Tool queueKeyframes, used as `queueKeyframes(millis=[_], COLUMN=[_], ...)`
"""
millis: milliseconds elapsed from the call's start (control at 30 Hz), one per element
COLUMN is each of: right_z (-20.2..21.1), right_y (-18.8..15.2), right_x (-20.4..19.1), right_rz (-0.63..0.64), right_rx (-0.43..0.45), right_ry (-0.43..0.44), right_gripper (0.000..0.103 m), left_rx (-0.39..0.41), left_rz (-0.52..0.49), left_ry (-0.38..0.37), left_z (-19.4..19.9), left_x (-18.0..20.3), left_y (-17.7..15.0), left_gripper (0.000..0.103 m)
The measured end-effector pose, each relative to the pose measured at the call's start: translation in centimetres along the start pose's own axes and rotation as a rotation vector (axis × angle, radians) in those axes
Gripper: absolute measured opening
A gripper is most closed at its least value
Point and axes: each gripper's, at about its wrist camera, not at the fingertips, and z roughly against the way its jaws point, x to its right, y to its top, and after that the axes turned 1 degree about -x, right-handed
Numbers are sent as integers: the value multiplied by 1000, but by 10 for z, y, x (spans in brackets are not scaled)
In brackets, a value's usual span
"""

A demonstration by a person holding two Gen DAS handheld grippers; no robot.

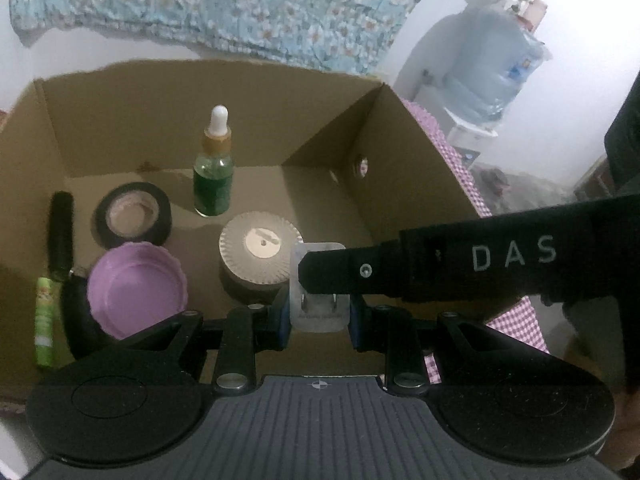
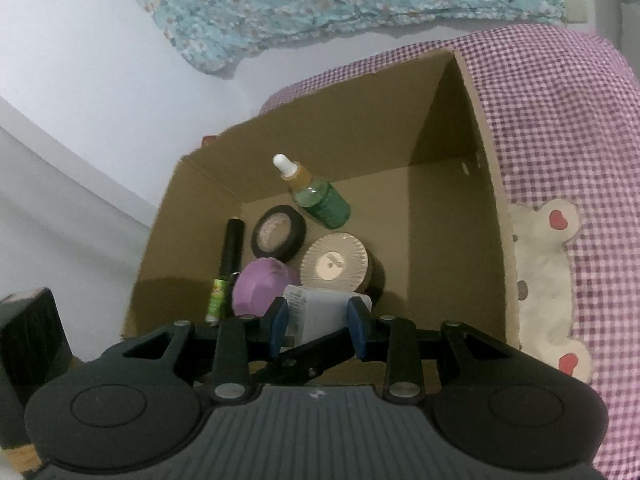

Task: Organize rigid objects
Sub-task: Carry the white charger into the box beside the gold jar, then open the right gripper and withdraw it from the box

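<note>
A white plug adapter (image 1: 316, 320) (image 2: 320, 308) hangs over the near part of an open cardboard box (image 1: 120, 120) (image 2: 452, 240). My left gripper (image 1: 319, 320) is shut on its lower end, prongs facing the camera. My right gripper (image 2: 318, 316) is shut on the same adapter; one of its black fingers (image 1: 348, 272) crosses in from the right and hides the adapter's upper part. Inside the box stand a green dropper bottle (image 1: 213, 184) (image 2: 324, 200), a ribbed beige jar (image 1: 260, 252) (image 2: 334, 262), a black tape roll (image 1: 134, 220) (image 2: 278, 232) and a purple lid (image 1: 136, 288) (image 2: 264, 284).
A black pen-like stick (image 1: 60, 232) and a green tube (image 1: 45, 320) lie along the box's left wall. The box's right half has bare floor. A purple checked cloth (image 2: 560, 120) lies under and right of the box. A water jug (image 1: 492, 72) stands behind.
</note>
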Motion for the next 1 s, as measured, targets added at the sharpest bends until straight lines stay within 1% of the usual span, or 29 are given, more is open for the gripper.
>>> queueKeyframes(millis=[167,267,300,333,467,567,733,833,900,967,1000], right_z=[-3,-4,-4,-5,-3,0,16,35,50,68,77], right_y=[-1,-1,0,0,1,1,1,-2,-4,-8,-10], right_x=[-1,-2,-2,-2,-2,-1,0,2,4,6,7], right_rz=[31,39,40,36,28,27,0,-37,-60,-80,-90], right_rx=[3,4,5,4,11,24,74,127,169,216,239], right_ry=[-32,-41,-40,-36,-36,-28,21,72,104,131,140], right_gripper=[36,36,36,36,36,36,36,36,37,37,37], left_rx=[-15,-25,-23,-22,-22,-20,10,44,73,106,125], left_rz=[14,8,3,4,-12,-11,-5,-20,-39,-63,-76], left_ry=[-23,-21,-18,-27,-23,-13,-6,-4,-6,-17,-25], left_z=[-2,-2,-2,-2,-3,-2,12,28,44,61,71], left_x=[-2,-1,0,0,4,4,2,5,9,12,13], left_y=[3,5,5,6,6,6,4,1,-2,-6,-9], left_gripper=[27,28,31,30,31,34,60,67,71,78,84])
